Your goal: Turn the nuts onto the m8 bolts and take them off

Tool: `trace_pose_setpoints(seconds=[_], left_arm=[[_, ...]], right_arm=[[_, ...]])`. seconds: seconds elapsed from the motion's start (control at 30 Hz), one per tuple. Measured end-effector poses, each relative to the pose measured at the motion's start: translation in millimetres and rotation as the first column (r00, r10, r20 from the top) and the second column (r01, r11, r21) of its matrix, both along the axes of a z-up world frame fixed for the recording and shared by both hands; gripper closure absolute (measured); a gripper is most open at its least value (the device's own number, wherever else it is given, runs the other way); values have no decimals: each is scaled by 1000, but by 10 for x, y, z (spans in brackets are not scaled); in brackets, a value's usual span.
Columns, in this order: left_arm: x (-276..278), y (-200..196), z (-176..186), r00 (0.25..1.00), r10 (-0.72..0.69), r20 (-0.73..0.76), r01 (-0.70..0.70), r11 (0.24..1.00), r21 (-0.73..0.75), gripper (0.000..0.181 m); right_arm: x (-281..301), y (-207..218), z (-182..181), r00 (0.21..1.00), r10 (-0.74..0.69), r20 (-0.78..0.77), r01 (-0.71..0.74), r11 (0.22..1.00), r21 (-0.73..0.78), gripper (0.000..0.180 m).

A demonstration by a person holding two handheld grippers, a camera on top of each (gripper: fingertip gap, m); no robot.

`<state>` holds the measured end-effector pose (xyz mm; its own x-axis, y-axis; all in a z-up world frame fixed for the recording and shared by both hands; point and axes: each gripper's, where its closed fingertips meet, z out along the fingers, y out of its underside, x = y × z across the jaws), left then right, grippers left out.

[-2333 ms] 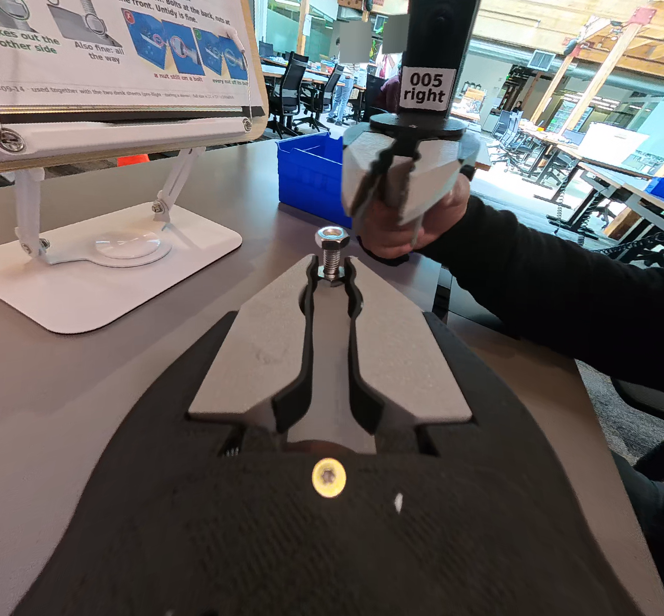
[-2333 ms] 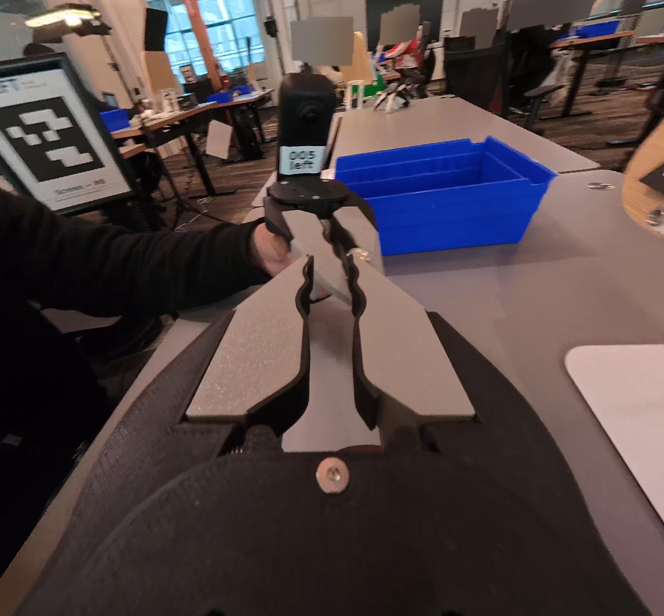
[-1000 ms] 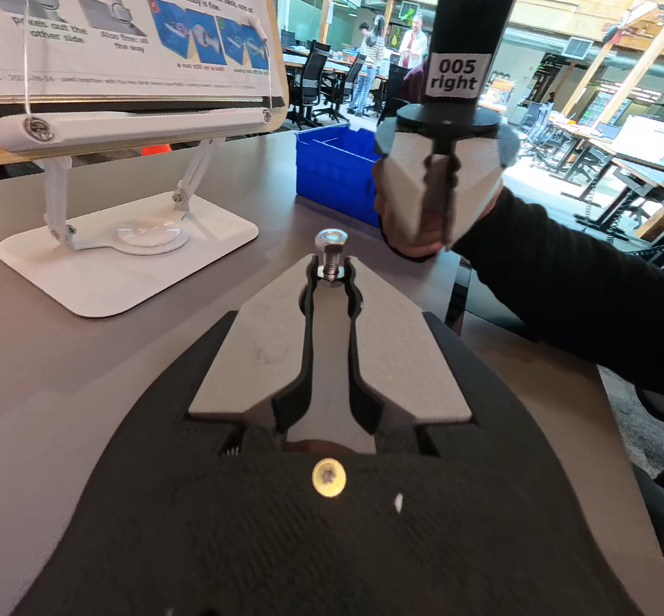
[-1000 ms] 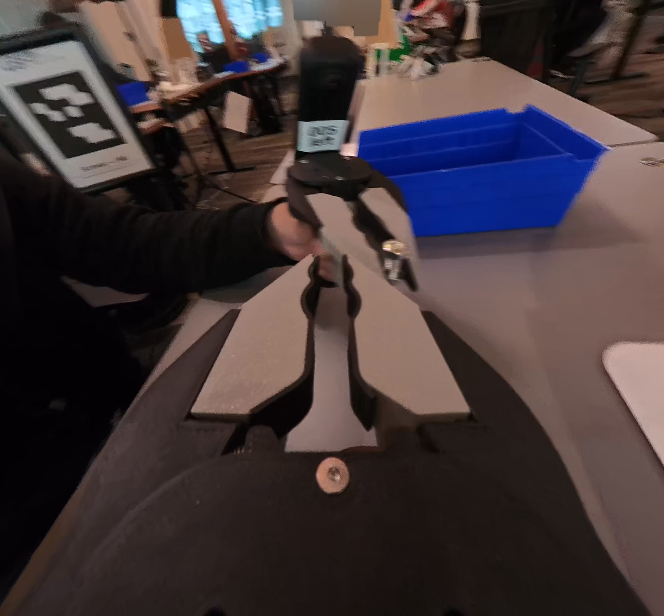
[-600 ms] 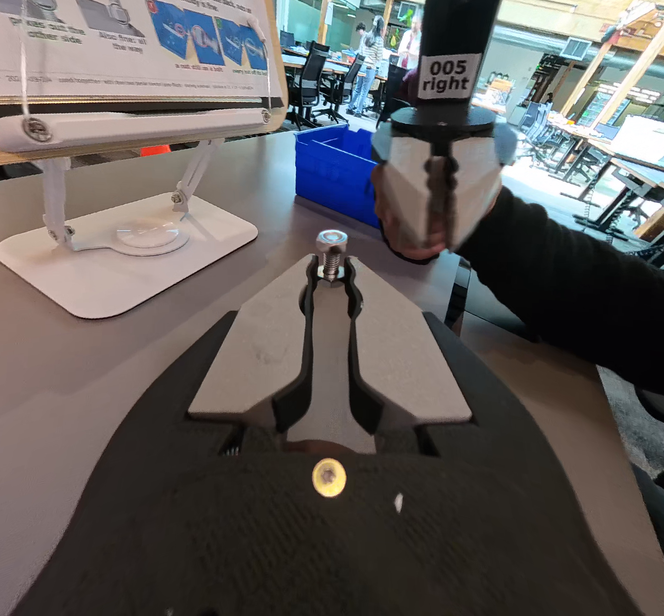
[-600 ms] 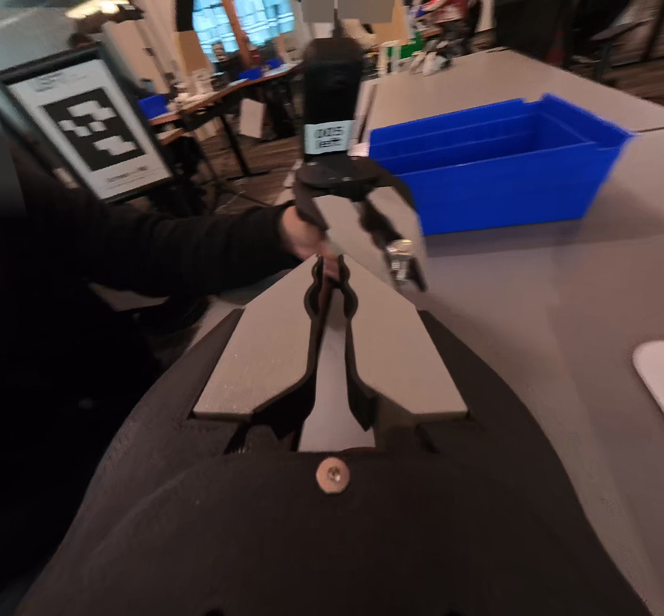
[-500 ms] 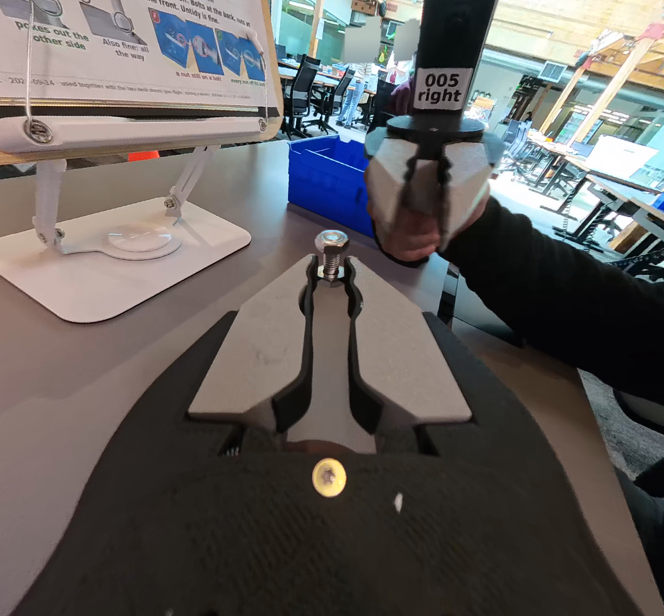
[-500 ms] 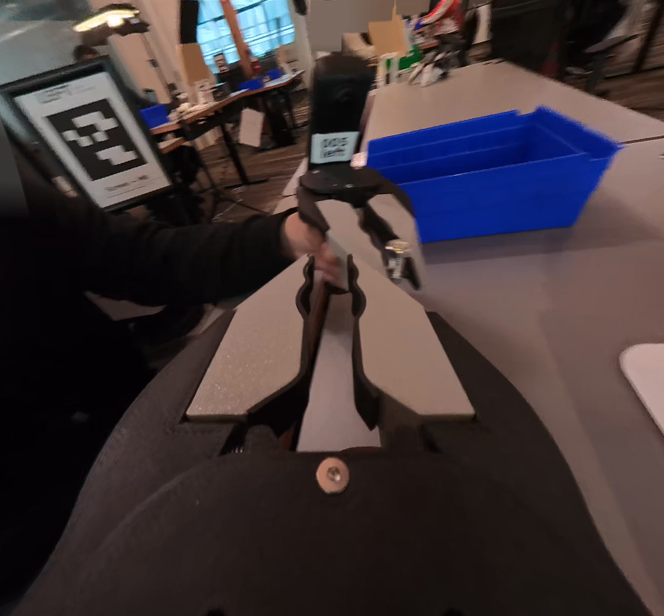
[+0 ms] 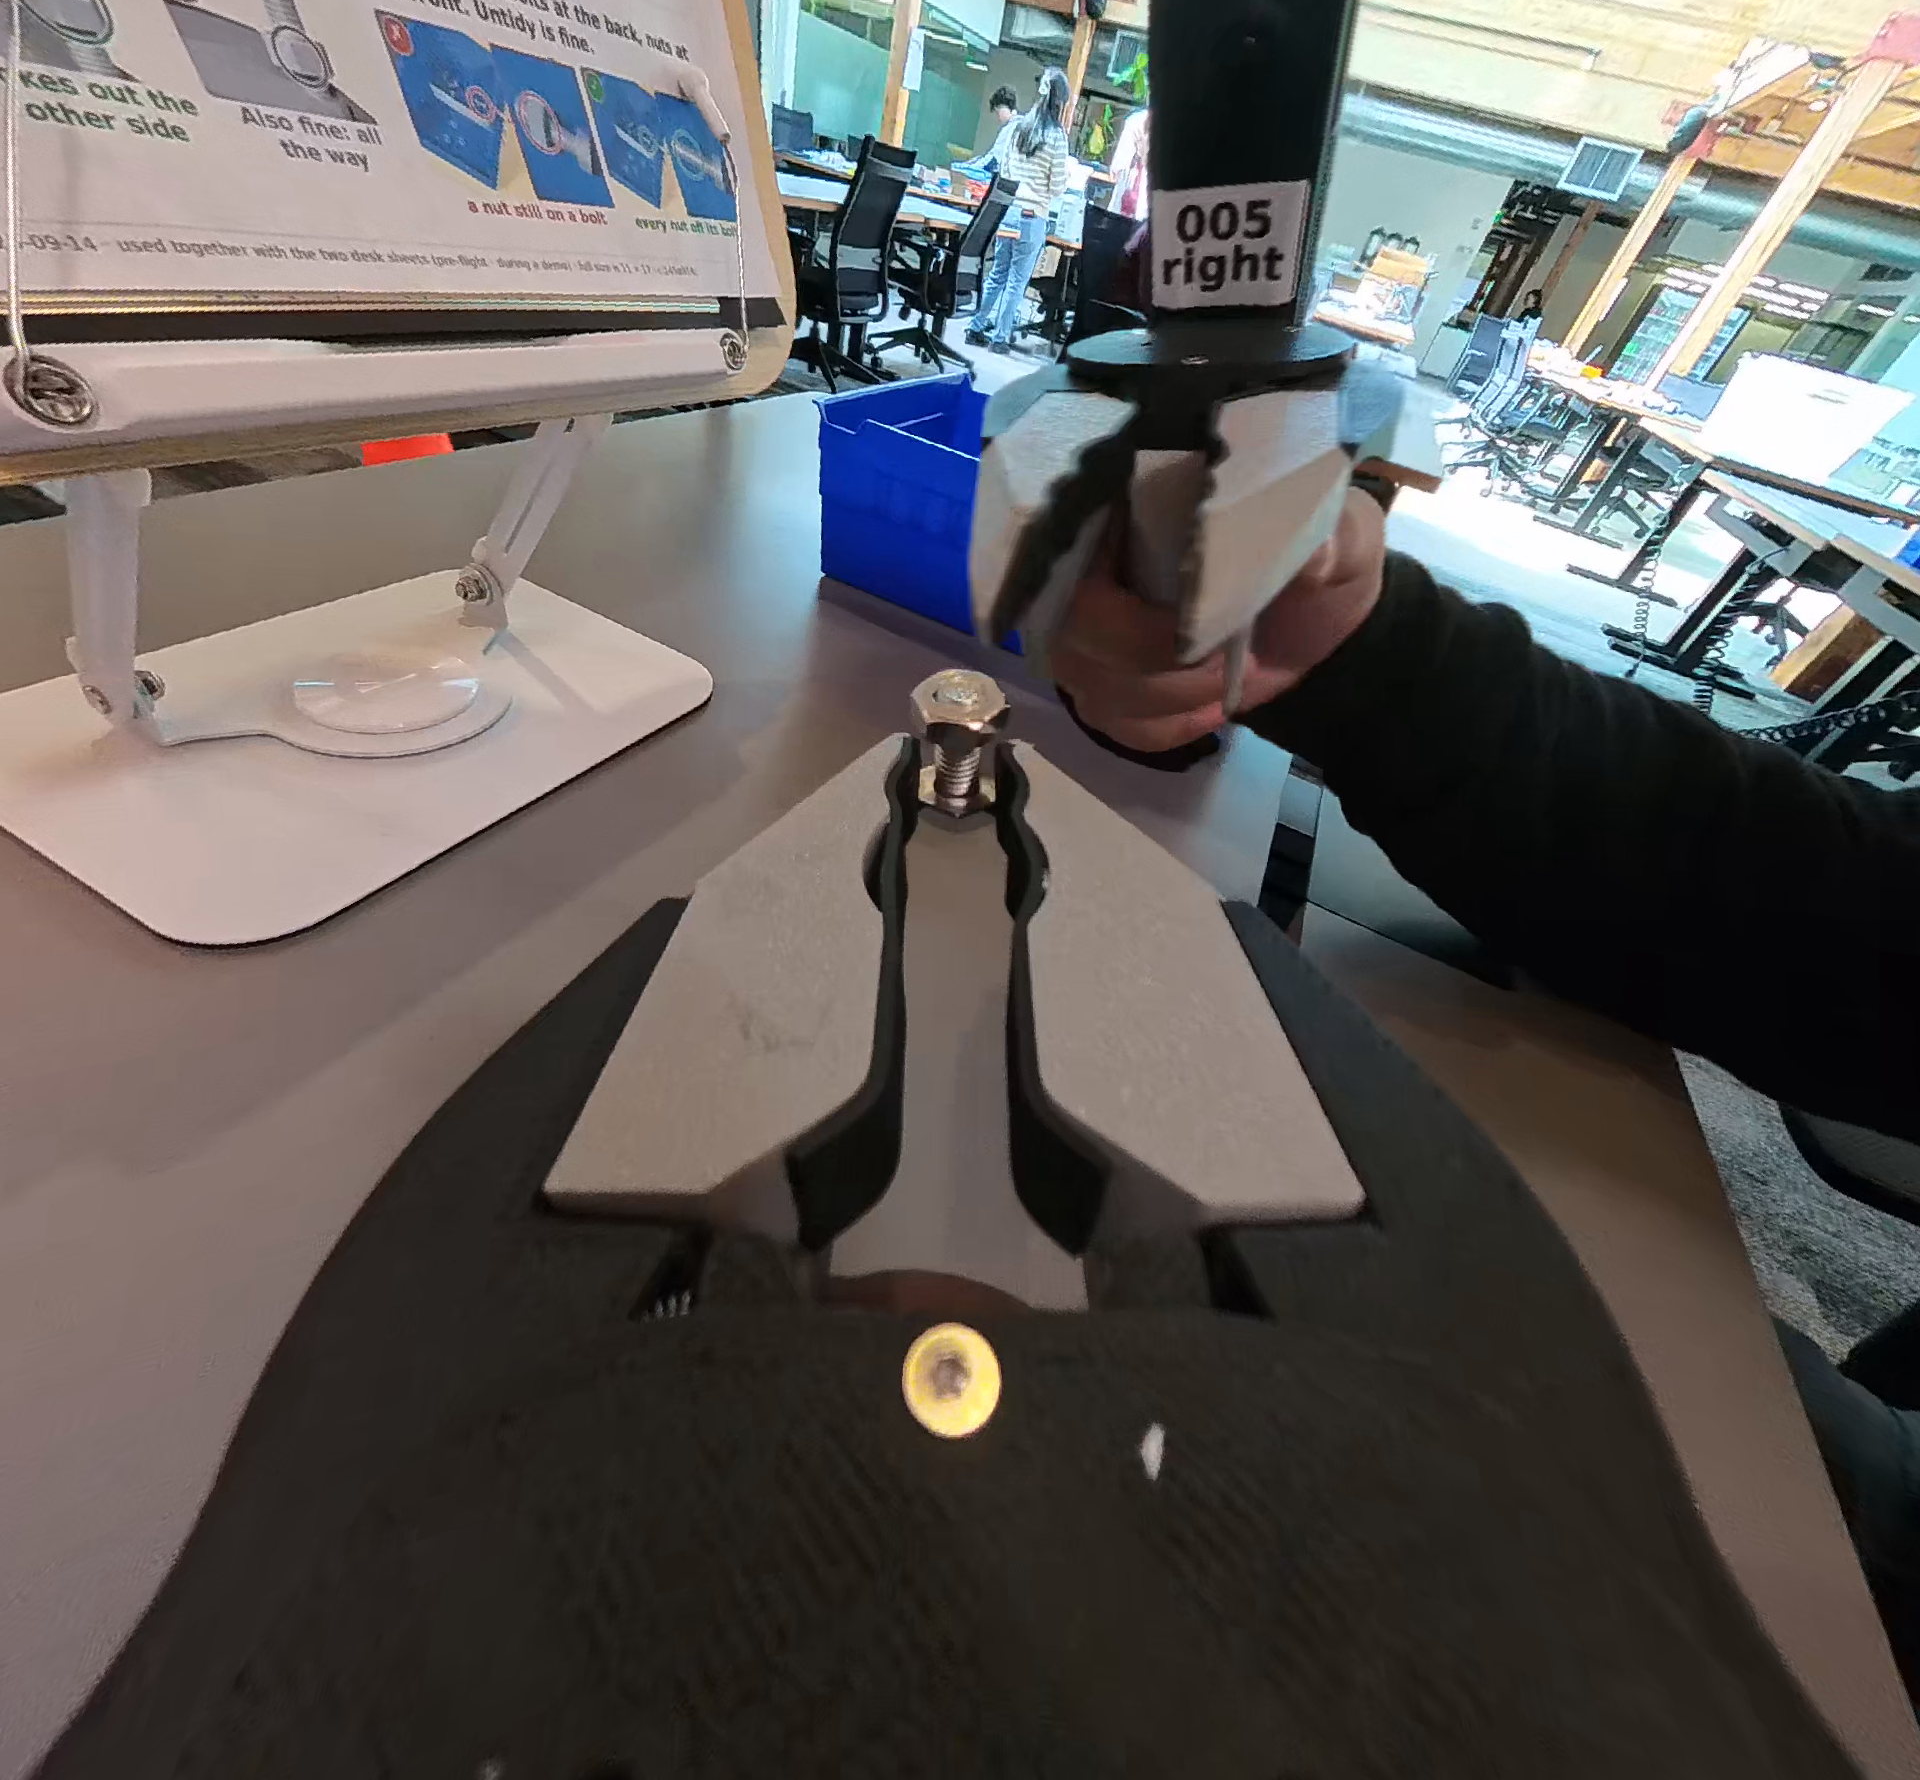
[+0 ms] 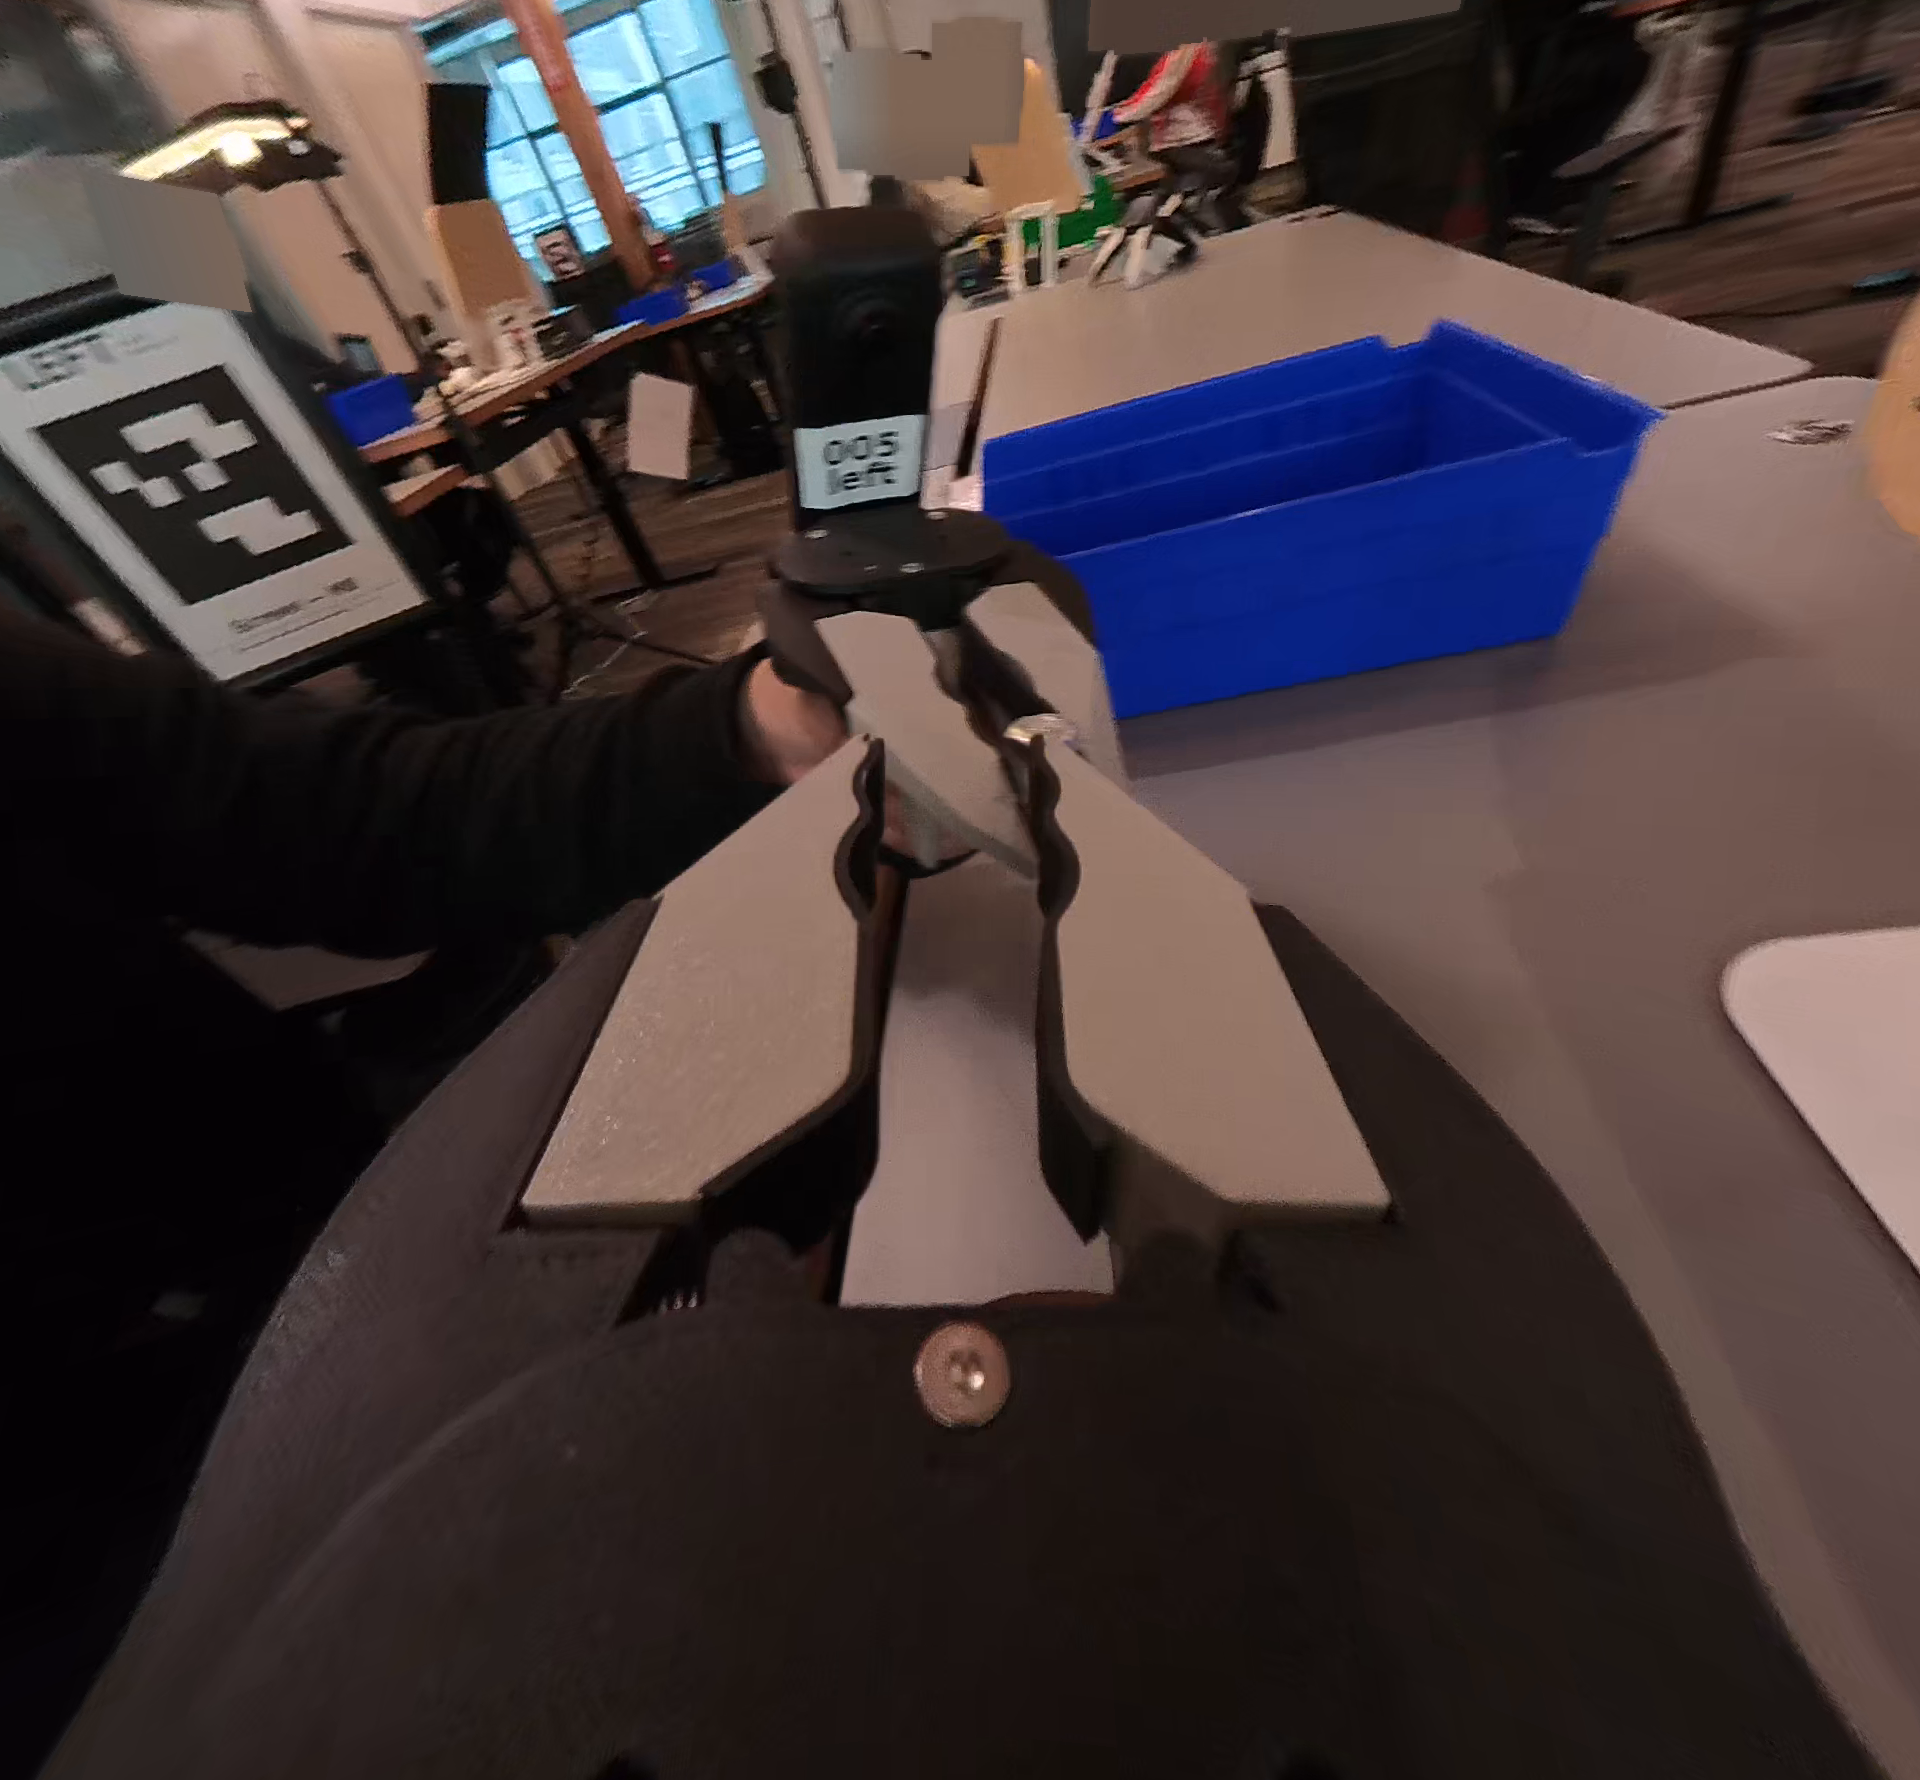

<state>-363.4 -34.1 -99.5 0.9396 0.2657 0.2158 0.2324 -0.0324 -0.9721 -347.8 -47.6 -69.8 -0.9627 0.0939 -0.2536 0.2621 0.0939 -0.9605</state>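
A steel M8 bolt (image 9: 954,780) stands upright with a hex nut (image 9: 958,707) at its top end. My left gripper (image 9: 954,800) is shut on the bolt's lower end, above the grey table (image 9: 260,1055). My right gripper (image 9: 1117,608) faces it from just behind and to the right of the nut, jaws apart and empty, not touching the nut. In the right wrist view my right gripper (image 10: 951,795) is open, and its fingertips are close to the left gripper (image 10: 1013,743) and the nut (image 10: 1039,728).
A blue bin (image 9: 894,473) stands behind the grippers; it also shows in the right wrist view (image 10: 1320,525). A white stand (image 9: 343,691) with an instruction sheet is at the left. The table edge runs along the right, by a black sleeve (image 9: 1610,899). The grippers are tip to tip, or close to it.
My right gripper, nearly shut half a second ago, has opened and tilted, and sits closer to the nut. The left gripper and bolt have stayed still.
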Motion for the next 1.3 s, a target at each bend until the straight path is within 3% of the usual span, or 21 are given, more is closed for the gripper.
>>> trace_pose_setpoints(seconds=[0.1, 0.17, 0.23, 0.3, 0.4, 0.5, 0.67, 0.8, 1.3], left_arm=[[22, 25, -26, 1000, -8, -6, 8, 1000, -18, 168], [31, 32, -39, 1000, -12, -11, 12, 1000, -29, 168], [33, 28, -41, 1000, -10, -21, 9, 999, -37, 169], [-14, 2, -17, 1000, 18, -12, -18, 1000, -22, 169], [6, -4, -18, 1000, -11, 9, 11, 1000, -5, 168], [75, 42, -39, 999, -48, 6, 48, 999, -20, 168], [157, 88, -36, 996, -87, 2, 87, 996, -24, 169], [183, 96, -25, 994, -105, 18, 105, 994, -11, 169], [92, 63, 33, 998, -58, -5, 58, 998, 33, 162]], right_arm=[[-101, -14, -75, 998, -60, -13, 60, 998, 31, 150], [-6, -65, -113, 1000, -7, -6, 8, 999, 53, 152], [88, -54, -109, 999, 46, 5, -47, 997, 54, 142], [237, 10, -26, 989, 145, 23, -145, 989, 9, 177], [-23, 76, 13, 1000, -9, 11, 9, 1000, 1, 153], [-172, 67, -37, 995, -98, -27, 98, 995, 17, 153], [-46, -58, -170, 998, -27, -54, 31, 996, 83, 156], [16, -84, -156, 999, 21, -28, -19, 999, 49, 168], [-144, -47, -80, 994, -32, 106, 38, 998, -59, 169]])
